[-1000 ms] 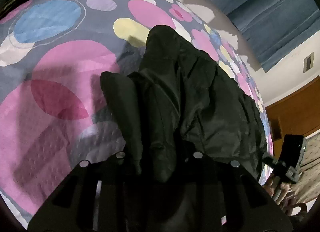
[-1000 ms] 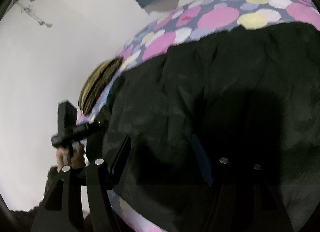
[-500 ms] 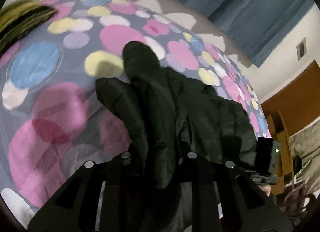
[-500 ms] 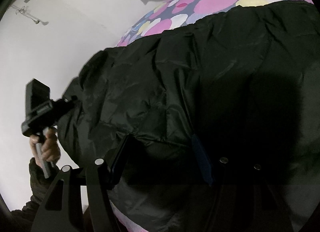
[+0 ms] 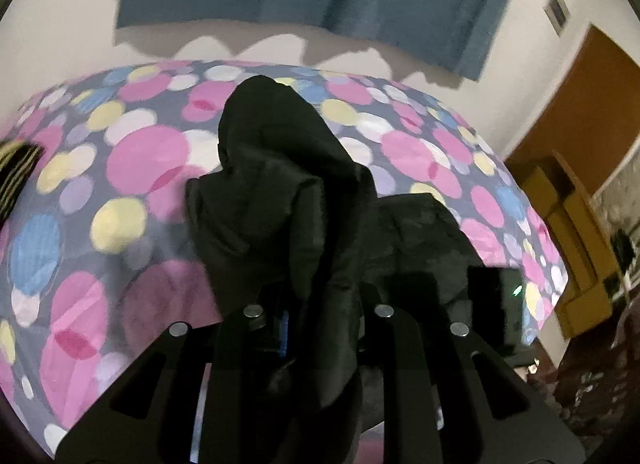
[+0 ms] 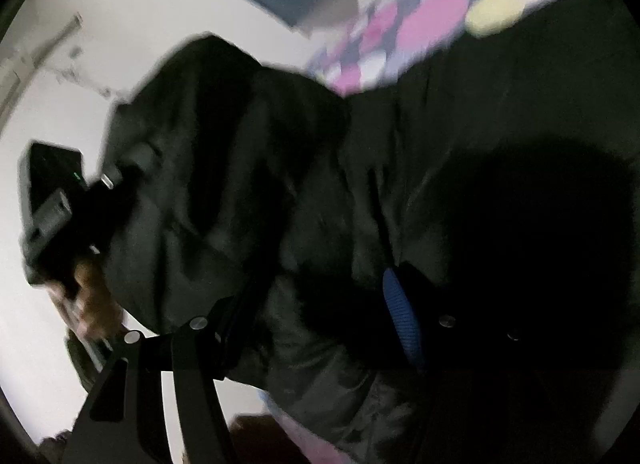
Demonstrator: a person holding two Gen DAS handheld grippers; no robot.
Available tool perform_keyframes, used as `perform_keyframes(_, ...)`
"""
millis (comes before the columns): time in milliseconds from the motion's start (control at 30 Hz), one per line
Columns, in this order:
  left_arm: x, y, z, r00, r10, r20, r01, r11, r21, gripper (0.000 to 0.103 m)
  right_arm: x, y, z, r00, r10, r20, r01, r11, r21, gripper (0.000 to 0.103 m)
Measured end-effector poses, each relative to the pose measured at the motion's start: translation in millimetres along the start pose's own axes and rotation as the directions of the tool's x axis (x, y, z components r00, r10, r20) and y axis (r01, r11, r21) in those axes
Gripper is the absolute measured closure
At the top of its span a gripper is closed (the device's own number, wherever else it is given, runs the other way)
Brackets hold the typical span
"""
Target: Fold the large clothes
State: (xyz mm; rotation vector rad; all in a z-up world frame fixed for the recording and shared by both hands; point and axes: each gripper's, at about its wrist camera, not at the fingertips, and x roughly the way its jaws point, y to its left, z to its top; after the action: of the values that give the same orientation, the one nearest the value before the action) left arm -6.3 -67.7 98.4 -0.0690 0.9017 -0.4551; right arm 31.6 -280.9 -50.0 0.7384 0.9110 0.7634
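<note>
Left gripper (image 5: 316,316) nearly closed, pinched bunch of black jacket (image 5: 288,184), lifted above dotted bedspread (image 5: 132,152). Right gripper (image 6: 316,312) stood half open around jacket's thick edge; whether pads pressed, could not tell. Rest of jacket lay on bed. Risk: slippery fabric could slide from narrow pinch, fold would collapse; uneven pull between hands could twist garment.

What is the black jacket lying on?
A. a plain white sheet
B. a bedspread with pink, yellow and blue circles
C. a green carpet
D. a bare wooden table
B: the black jacket, a fold of it pinched in the left gripper, lies over a bedspread printed with coloured circles.
</note>
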Motion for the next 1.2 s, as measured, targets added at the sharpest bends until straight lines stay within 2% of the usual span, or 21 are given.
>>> perform_keyframes(100, 14.2, -33.9, 2.9, 1.0, -0.015, -0.007, 0.016, 0.997, 0.073, 0.084, -39.9, 8.9, 16.9, 0.994, 0.035, 0.103, -0.035, 0.999, -0.005, 0.04)
perform_keyframes(200, 34.9, -72.5, -0.7, 0.999, -0.027, -0.023, 0.03, 0.987, 0.158, 0.084, -67.1, 17.0, 39.8, 0.986, 0.093, 0.137, -0.093, 0.996, -0.009, 0.034)
perform_keyframes(300, 54.8, -100.9, -7.3, 0.999, -0.029, -0.04, 0.037, 0.975, 0.217, 0.084, -73.4, 21.4, 60.3, 0.989, 0.087, 0.119, -0.086, 0.996, -0.011, 0.03)
perform_keyframes(400, 73.7, -126.7, -16.6, 0.998, -0.026, -0.052, 0.039, 0.96, 0.276, 0.084, -75.7, 12.9, 65.6, 0.998, -0.01, 0.064, 0.009, 1.0, 0.015, 0.03)
perform_keyframes(533, 91.0, -146.0, -27.1, 0.998, -0.031, -0.06, 0.048, 0.945, 0.323, 0.085, -63.2, -7.1, 72.8, 0.998, -0.061, -0.021, 0.062, 0.998, 0.027, 0.03)
perform_keyframes(567, 96.2, -148.1, -29.0, 0.996, -0.05, -0.074, 0.071, 0.945, 0.318, 0.09, -61.0, -13.3, 73.5, 0.998, -0.056, -0.037, 0.058, 0.998, 0.035, 0.035)
perform_keyframes(600, 101.0, -151.1, -30.7, 0.994, -0.065, -0.091, 0.09, 0.946, 0.311, 0.091, -57.5, -17.5, 74.7, 0.997, -0.056, -0.051, 0.058, 0.998, 0.04, 0.056)
perform_keyframes(667, 106.1, -154.8, -37.0, 0.99, -0.093, -0.105, 0.121, 0.947, 0.299, 0.091, -48.2, -27.7, 76.9, 0.995, -0.05, -0.085, 0.055, 0.997, 0.059, 0.07)
perform_keyframes(700, 106.8, -157.3, -40.1, 0.99, -0.099, -0.102, 0.126, 0.946, 0.3, 0.091, -46.8, -31.8, 78.0, 0.994, -0.04, -0.097, 0.047, 0.997, 0.064, 0.076)
perform_keyframes(767, 103.8, -162.0, -47.4, 0.989, -0.117, -0.091, 0.14, 0.94, 0.311, 0.091, -45.3, -36.4, 77.1, 0.994, -0.032, -0.107, 0.04, 0.997, 0.072, 0.078)
perform_keyframes(867, 86.4, -159.8, -58.5, 0.982, -0.177, -0.067, 0.19, 0.932, 0.308, 0.087, -48.7, -40.2, 74.7, 0.994, -0.021, -0.103, 0.029, 0.997, 0.073, 0.08)
perform_keyframes(933, 63.7, -149.6, -62.9, 0.969, -0.244, -0.029, 0.242, 0.928, 0.283, 0.085, -50.5, -43.4, 73.4, 0.995, -0.021, -0.097, 0.028, 0.997, 0.074, 0.081)
perform_keyframes(1000, 42.4, -136.0, -65.6, 0.957, -0.289, 0.019, 0.274, 0.927, 0.254, 0.074, -54.6, -46.5, 69.9, 0.996, -0.017, -0.09, 0.025, 0.996, 0.083, 0.081)
perform_keyframes(1033, 31.6, -126.3, -65.4, 0.953, -0.297, 0.056, 0.276, 0.931, 0.239, 0.064, -55.0, -49.6, 69.6, 0.996, -0.013, -0.089, 0.021, 0.996, 0.089, 0.081)
perform_keyframes(1133, 7.6, -83.0, -65.9, 0.953, -0.231, 0.195, 0.201, 0.966, 0.164, 0.057, -56.1, -54.6, 68.3, 0.996, 0.001, -0.086, 0.008, 0.995, 0.103, 0.081)
perform_keyframes(1200, 12.8, -45.8, -67.6, 0.962, -0.162, 0.218, 0.152, 0.986, 0.065, 0.056, -56.0, -54.3, 68.1, 0.996, 0.001, -0.086, 0.008, 0.995, 0.102, 0.081)
